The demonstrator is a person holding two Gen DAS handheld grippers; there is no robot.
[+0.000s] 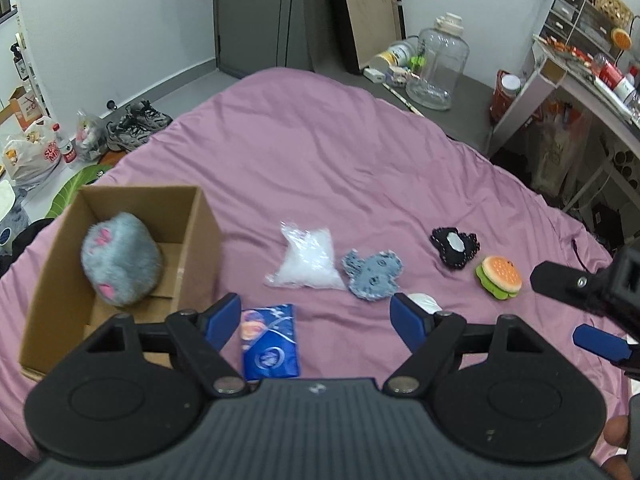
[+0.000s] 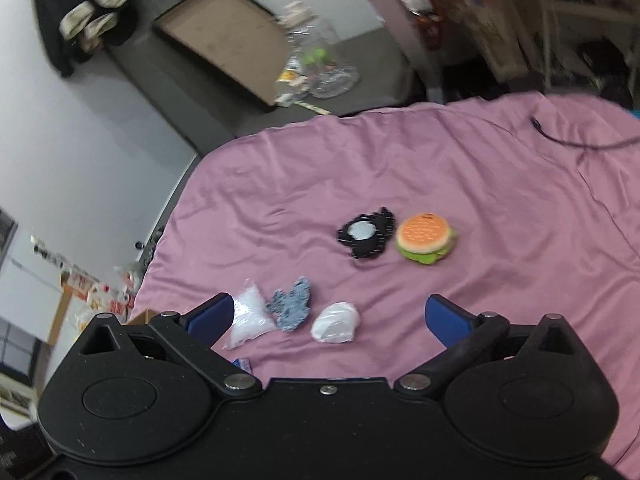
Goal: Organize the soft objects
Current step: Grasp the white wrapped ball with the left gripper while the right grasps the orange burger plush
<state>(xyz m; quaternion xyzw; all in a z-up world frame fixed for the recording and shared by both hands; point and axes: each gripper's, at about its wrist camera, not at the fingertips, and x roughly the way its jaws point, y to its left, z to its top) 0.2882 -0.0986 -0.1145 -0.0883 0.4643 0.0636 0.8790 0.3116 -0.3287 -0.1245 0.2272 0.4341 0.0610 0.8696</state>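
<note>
A grey plush (image 1: 120, 258) with pink patches lies inside an open cardboard box (image 1: 202, 236) on the pink bedsheet. My left gripper (image 1: 318, 318) is open and empty, above a blue tissue pack (image 1: 270, 342). Ahead lie a clear plastic bag (image 1: 306, 260), a blue-grey fabric piece (image 1: 374, 274), a black patch (image 1: 454, 246) and a burger plush (image 1: 500, 278). My right gripper (image 2: 330, 320) is open and empty, over a white soft bundle (image 2: 336, 322); the burger plush (image 2: 426, 238) and the black patch (image 2: 364, 234) lie ahead of it. The right gripper also shows at the left wrist view's right edge (image 1: 576, 308).
The pink bedsheet (image 1: 320, 152) covers the bed. Beyond its far edge stand a large clear jug (image 1: 438, 66) and a leaning board (image 1: 372, 12). Shoes (image 1: 134, 124) and bags (image 1: 34, 156) lie on the floor at left. A cluttered desk (image 1: 580, 68) stands at right.
</note>
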